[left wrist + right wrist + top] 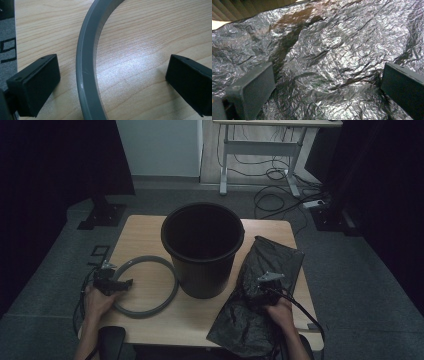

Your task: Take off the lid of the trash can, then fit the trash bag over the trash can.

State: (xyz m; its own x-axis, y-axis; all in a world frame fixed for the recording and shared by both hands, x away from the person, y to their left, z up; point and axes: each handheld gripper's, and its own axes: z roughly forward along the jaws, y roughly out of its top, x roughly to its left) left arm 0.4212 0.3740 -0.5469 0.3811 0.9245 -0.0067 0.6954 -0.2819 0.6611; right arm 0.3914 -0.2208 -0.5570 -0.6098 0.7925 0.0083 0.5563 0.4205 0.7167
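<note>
Left gripper gaped wide over grey plastic ring near table's left edge; right gripper wide over crinkled black plastic bag at right edge.

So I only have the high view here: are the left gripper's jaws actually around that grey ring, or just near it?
Observer: Around it. In the left gripper view the grey ring runs between the two open jaws of the left gripper, and neither jaw touches it.
Operator: And the right one over the black bag?
Observer: The right gripper is open too; the right gripper view shows the crinkled black bag spread under and between its jaws, not pinched.
Operator: Is the ring flat on the table?
Observer: As far as the left gripper view shows, yes: it lies on the wooden table.
</note>
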